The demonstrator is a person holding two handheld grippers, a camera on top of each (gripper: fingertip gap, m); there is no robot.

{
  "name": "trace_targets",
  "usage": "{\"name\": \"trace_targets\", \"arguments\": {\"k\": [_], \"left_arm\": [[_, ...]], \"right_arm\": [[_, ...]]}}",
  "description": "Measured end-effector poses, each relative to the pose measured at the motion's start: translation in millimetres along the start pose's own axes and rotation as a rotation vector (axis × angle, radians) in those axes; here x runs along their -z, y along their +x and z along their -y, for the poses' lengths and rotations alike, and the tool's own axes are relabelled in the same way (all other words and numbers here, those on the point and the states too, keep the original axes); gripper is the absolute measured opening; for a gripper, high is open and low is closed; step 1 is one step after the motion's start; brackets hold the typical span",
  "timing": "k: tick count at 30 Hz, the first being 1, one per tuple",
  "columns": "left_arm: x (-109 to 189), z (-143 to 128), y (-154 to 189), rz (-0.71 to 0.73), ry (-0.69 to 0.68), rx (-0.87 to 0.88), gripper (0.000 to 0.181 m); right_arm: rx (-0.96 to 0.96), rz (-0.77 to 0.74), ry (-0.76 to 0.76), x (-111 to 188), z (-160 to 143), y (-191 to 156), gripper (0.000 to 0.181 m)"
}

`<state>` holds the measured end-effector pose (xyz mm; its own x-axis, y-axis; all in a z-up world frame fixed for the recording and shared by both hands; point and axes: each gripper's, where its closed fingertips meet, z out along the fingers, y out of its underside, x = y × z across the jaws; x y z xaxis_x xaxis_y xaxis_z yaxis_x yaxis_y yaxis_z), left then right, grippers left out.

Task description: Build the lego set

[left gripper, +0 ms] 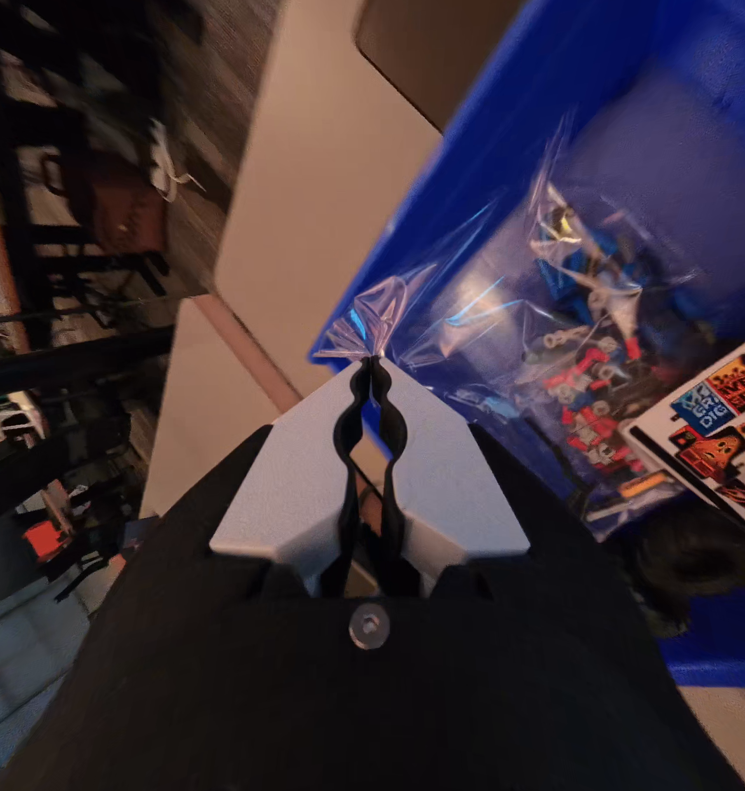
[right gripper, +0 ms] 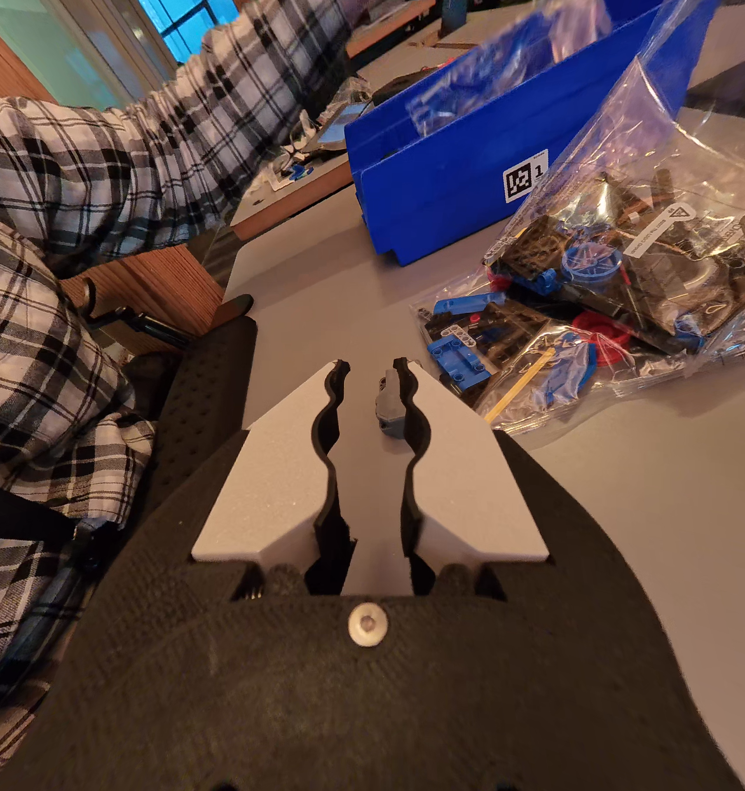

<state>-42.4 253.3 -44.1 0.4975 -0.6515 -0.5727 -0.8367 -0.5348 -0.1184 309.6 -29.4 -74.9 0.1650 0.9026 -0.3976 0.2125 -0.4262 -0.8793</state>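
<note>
In the left wrist view my left gripper is shut on the corner of a clear plastic bag. The bag holds red, blue and grey lego parts and hangs into the blue bin. In the right wrist view my right gripper is open just above the grey table. A small grey lego piece lies on the table between the fingers, against the right finger; the left finger stands well clear of it. Several clear bags of lego parts lie to the right of the gripper.
A sticker sheet and a black tyre lie in the bin. The blue bin with a square marker tag stands at the back of the table. A person's plaid sleeve and a black chair armrest are at the left. My right fingertips sit around 45 cm from my left ones.
</note>
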Motion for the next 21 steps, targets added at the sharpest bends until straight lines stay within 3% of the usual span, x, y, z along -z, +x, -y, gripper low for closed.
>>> {"name": "trace_targets", "arguments": {"k": [6, 14, 21], "left_arm": [[76, 9, -35, 0.116, 0.155, 0.034, 0.000], [162, 26, -46, 0.254, 0.256, -0.001, 0.000], [252, 66, -3, 0.192, 0.433, -0.035, 0.000]], "right_arm": [[0.005, -0.004, -0.006, -2, -1, 0, 0.023], [0.064, -0.056, 0.007, 0, 5, 2, 0.028], [0.223, -0.229, 0.045, 10, 39, -10, 0.044]]}}
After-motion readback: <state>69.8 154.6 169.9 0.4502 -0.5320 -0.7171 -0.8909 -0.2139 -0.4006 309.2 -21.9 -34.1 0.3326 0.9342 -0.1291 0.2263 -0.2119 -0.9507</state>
